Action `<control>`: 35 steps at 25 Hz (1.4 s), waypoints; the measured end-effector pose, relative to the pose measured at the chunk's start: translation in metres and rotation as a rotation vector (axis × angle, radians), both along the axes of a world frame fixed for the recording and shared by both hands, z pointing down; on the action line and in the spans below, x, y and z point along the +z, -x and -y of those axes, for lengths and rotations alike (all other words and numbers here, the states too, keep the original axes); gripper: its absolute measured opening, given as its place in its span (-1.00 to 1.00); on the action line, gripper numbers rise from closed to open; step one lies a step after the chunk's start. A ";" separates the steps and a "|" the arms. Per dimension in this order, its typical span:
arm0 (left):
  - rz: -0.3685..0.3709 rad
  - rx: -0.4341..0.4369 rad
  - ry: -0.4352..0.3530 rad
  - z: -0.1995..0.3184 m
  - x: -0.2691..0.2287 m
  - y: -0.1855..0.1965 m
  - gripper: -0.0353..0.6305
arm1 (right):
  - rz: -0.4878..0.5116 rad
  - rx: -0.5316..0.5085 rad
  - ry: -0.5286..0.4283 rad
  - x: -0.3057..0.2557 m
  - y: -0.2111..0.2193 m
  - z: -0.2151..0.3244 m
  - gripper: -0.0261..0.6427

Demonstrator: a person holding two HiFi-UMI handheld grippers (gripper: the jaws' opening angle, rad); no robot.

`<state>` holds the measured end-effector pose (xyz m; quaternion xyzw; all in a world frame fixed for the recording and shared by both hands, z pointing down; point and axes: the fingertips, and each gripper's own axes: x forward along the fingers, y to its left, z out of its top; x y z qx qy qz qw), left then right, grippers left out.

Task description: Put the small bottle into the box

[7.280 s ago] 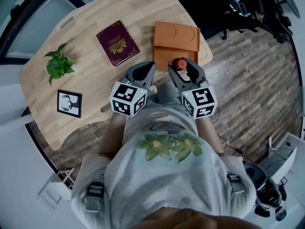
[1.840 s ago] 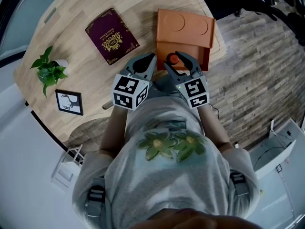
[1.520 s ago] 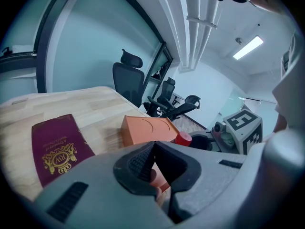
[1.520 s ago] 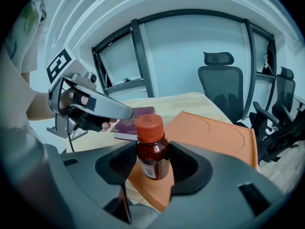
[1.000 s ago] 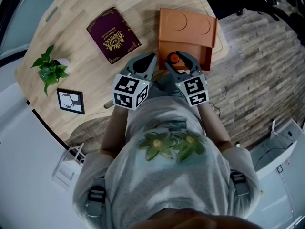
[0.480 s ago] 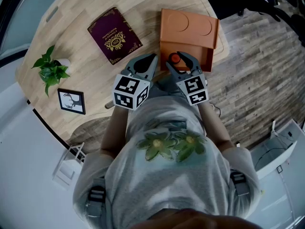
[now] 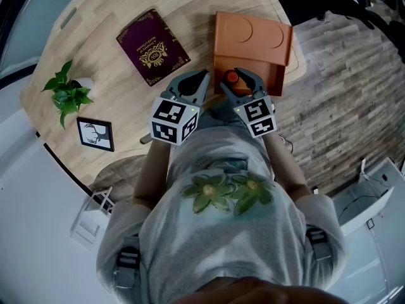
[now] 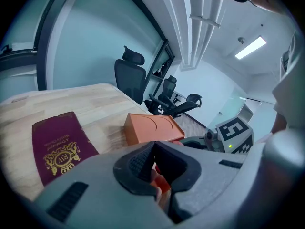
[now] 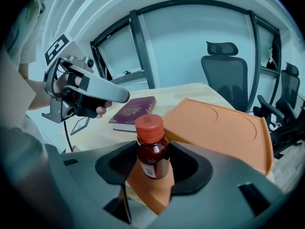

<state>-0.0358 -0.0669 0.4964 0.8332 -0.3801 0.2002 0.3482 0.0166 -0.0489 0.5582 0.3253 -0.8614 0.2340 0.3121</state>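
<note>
A small brown bottle (image 9: pixel 152 149) with a red cap (image 7: pixel 232 77) stands upright between the jaws of my right gripper (image 7: pixel 235 76), which is shut on it. It hangs just in front of the near side of the orange box (image 7: pixel 252 42), whose top shows two round marks (image 9: pixel 224 128). My left gripper (image 7: pixel 200 78) sits close beside it on the left, over the table's near edge. Its pads (image 8: pixel 143 162) touch with nothing between them. The right gripper view shows the left gripper (image 9: pixel 83 92) in a hand.
On the wooden table (image 7: pixel 107 62) lie a maroon book (image 7: pixel 152 47) left of the box, a small green plant (image 7: pixel 64 94) and a framed deer picture (image 7: pixel 95 135) at the far left. Office chairs (image 9: pixel 226 66) stand beyond the table.
Almost nothing. The head view has shifted a little, while both grippers keep their places and the bottle stays in the right gripper in front of the box.
</note>
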 end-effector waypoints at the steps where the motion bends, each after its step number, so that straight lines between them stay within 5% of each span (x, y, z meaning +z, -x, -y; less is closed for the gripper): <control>1: 0.000 0.000 0.002 0.000 0.000 0.001 -0.87 | -0.001 -0.001 0.002 0.001 0.000 0.000 -0.28; 35: 0.002 -0.010 0.037 0.012 0.014 0.011 -0.87 | -0.057 -0.039 0.032 0.030 0.003 0.002 -0.28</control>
